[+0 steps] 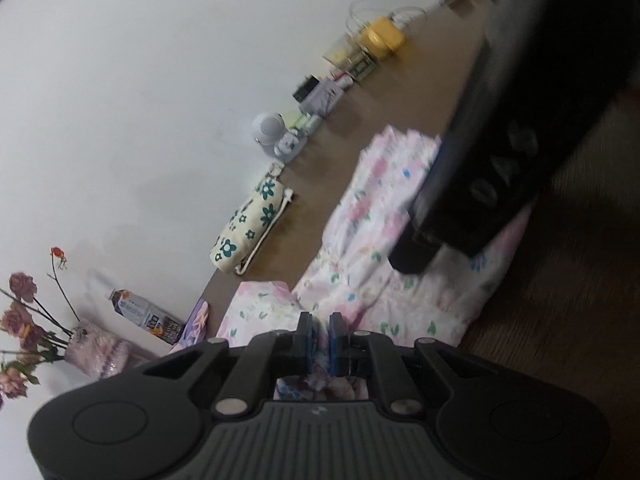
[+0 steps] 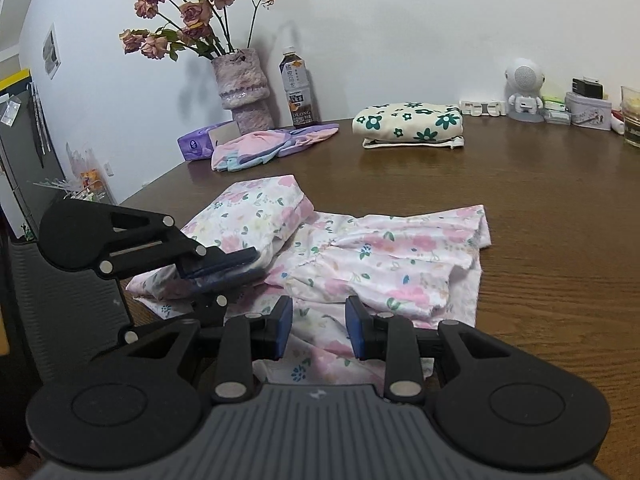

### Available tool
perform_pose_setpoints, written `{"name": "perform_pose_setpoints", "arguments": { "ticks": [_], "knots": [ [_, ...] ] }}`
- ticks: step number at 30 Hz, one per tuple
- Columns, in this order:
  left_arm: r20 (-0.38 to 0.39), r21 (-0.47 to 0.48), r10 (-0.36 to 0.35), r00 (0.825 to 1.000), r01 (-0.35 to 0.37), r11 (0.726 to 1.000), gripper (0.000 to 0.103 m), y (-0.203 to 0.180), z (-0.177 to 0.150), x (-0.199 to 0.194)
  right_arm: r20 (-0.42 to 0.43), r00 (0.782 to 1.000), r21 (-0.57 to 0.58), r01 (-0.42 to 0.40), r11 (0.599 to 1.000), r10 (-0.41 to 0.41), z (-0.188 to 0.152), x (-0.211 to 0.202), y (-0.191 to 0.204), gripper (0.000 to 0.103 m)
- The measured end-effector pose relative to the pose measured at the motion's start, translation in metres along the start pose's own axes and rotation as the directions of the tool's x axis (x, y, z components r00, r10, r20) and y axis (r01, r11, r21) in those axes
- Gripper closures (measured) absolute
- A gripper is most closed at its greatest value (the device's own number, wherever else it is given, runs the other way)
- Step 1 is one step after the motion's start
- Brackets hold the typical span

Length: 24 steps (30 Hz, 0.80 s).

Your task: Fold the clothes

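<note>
A dark brown wooden worktop (image 2: pixel 540 208) is running up to a plain white wall (image 2: pixel 380 20). Along that wall are standing a fuzzy pink vase (image 2: pixel 244 88) of dried roses (image 2: pixel 180 16), a tea bottle (image 2: pixel 298 88), a purple tissue pack (image 2: pixel 200 142), a folded cream cloth with green flowers (image 2: pixel 408 122), a small white astronaut figure (image 2: pixel 524 90) and a tin (image 2: pixel 590 110). A bundle of pink and lilac cloth (image 2: pixel 260 148) is lying just in front of the vase.

The floral garment (image 2: pixel 380 256), white with pink blossoms and green leaves, is lying crumpled near the worktop's front edge, one part doubled over into a thick fold at its left side.

The left gripper (image 1: pixel 319 334) is pinching an edge of that fabric, its blue pads (image 1: pixel 306 332) nearly together with cloth squeezed between them. The right gripper (image 2: pixel 319 326) is hovering low over the garment with its jaws parted, fabric showing in the gap but the pads not pressing on it.
</note>
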<state>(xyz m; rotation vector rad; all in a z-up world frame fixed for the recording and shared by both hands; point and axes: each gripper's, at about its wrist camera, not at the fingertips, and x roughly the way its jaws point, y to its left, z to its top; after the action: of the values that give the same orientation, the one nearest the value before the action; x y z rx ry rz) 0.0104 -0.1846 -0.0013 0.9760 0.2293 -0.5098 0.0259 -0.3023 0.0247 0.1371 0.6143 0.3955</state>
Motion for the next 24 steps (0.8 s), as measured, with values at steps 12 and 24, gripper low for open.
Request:
{"name": "perform_pose_setpoints", "arguments": {
  "ticks": [12, 24],
  "knots": [
    [0.031, -0.416, -0.060, 0.998, 0.067, 0.907, 0.063, 0.085, -0.039, -0.050, 0.013, 1.000, -0.009, 0.004, 1.000, -0.004, 0.000, -0.005, 0.014, 0.074],
    [0.036, -0.494, -0.197, 0.980, 0.189, 0.849, 0.060, 0.085, -0.075, -0.026, -0.007, 0.999, -0.064, -0.035, 0.997, 0.034, 0.007, 0.013, 0.059, 0.074]
  ]
}}
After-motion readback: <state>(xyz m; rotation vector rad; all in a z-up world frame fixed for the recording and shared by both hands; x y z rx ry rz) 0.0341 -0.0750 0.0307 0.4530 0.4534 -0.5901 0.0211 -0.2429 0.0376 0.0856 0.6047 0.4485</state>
